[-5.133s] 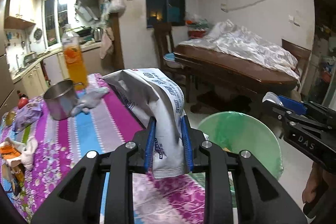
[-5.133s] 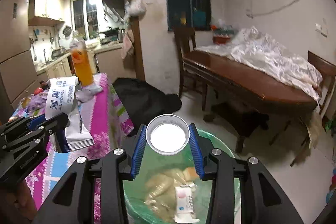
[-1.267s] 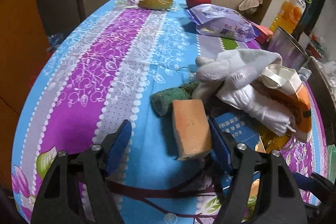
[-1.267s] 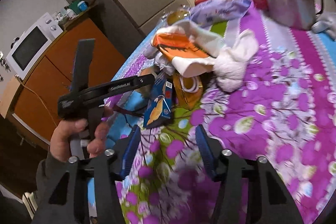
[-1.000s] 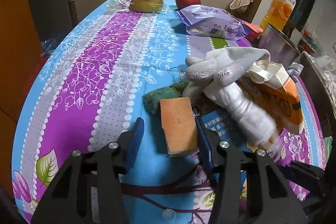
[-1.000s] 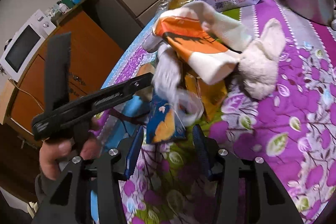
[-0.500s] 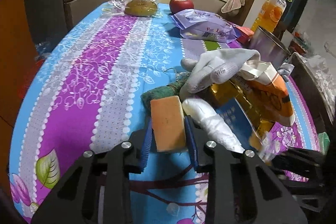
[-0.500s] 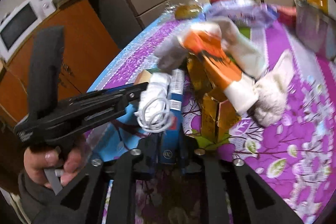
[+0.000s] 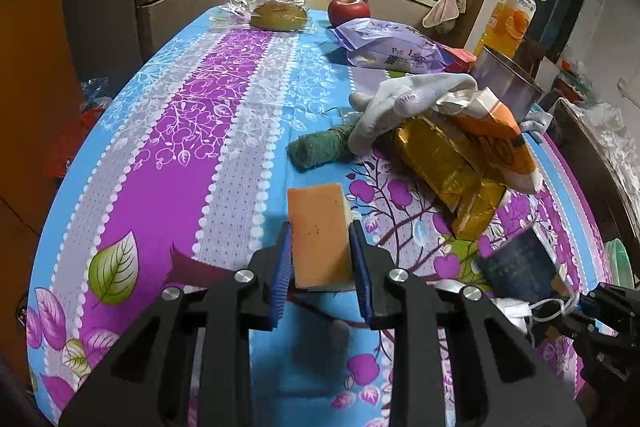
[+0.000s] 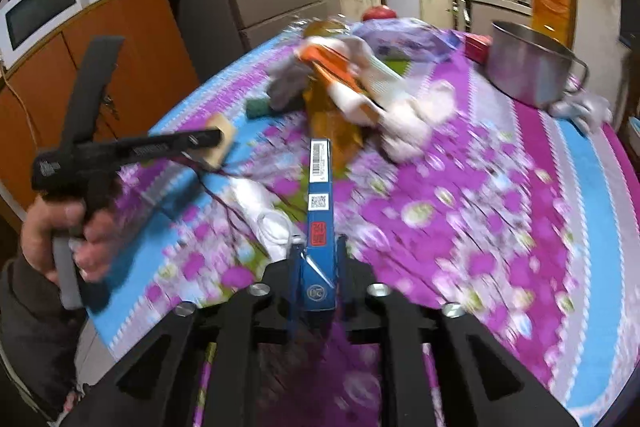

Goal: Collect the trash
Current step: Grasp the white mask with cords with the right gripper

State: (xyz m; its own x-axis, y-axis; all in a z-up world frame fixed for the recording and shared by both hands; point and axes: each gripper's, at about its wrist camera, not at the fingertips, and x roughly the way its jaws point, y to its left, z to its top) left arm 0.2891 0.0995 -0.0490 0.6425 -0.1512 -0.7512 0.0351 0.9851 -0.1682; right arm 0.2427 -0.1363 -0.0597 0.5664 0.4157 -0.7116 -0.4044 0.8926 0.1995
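Both claws have closed since a second ago. Left claw (image 9: 322, 269) now pinches the orange sponge (image 9: 319, 235) at lower centre of its view, above the floral tabletop (image 9: 168, 131). Right claw (image 10: 318, 277) clamps a thin blue box (image 10: 319, 215) at lower centre, its white cord (image 10: 274, 227) dangling left.

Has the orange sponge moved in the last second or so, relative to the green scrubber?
Yes. The sponge, shut in the left tongs, has pulled back from the green scrubber, which it lay against; tablecloth now shows between them.
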